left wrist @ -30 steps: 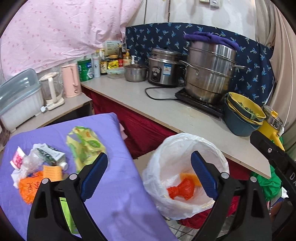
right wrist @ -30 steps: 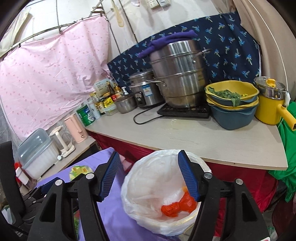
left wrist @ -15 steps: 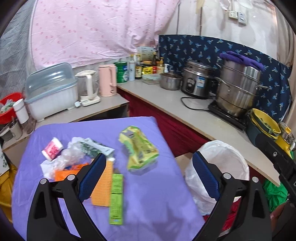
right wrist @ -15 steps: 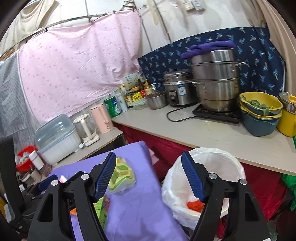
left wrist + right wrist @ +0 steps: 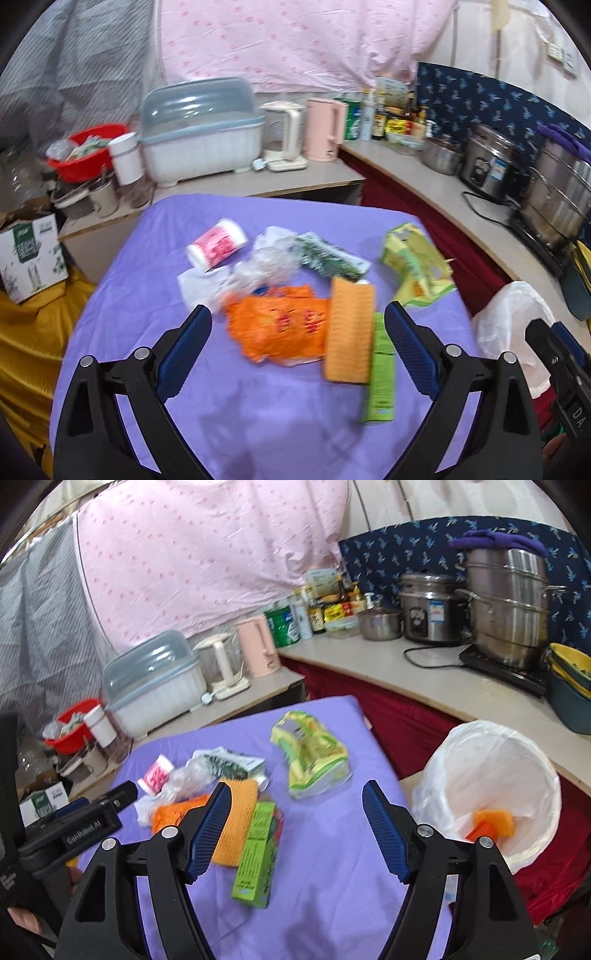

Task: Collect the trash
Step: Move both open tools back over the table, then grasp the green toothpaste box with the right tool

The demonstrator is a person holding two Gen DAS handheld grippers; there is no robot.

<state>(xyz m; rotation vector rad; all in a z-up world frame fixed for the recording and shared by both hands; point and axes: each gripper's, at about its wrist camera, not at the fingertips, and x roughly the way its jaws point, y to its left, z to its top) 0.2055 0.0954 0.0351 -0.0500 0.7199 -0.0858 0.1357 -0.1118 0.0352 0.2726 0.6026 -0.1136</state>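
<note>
Trash lies on a purple-covered table (image 5: 258,424): an orange wrapper (image 5: 280,328), an orange sponge-like pad (image 5: 349,328), a green box (image 5: 380,373), a yellow-green bag (image 5: 413,266), a green-white carton (image 5: 332,256), clear plastic (image 5: 266,266) and a pink-white roll (image 5: 218,247). My left gripper (image 5: 297,354) is open and empty above the orange wrapper. My right gripper (image 5: 295,834) is open and empty above the green box (image 5: 256,853). The white-lined trash bin (image 5: 491,794), with orange trash inside, stands right of the table.
A counter (image 5: 424,672) behind holds pots, a rice cooker, kettles, bottles and a dish box (image 5: 201,129). A red basin (image 5: 88,151) and a cardboard box (image 5: 29,254) sit at the left. Stacked bowls (image 5: 570,686) are at the right.
Both grippers have swung left from over the trash bin to over the table's trash pile. Both stay open and empty.
</note>
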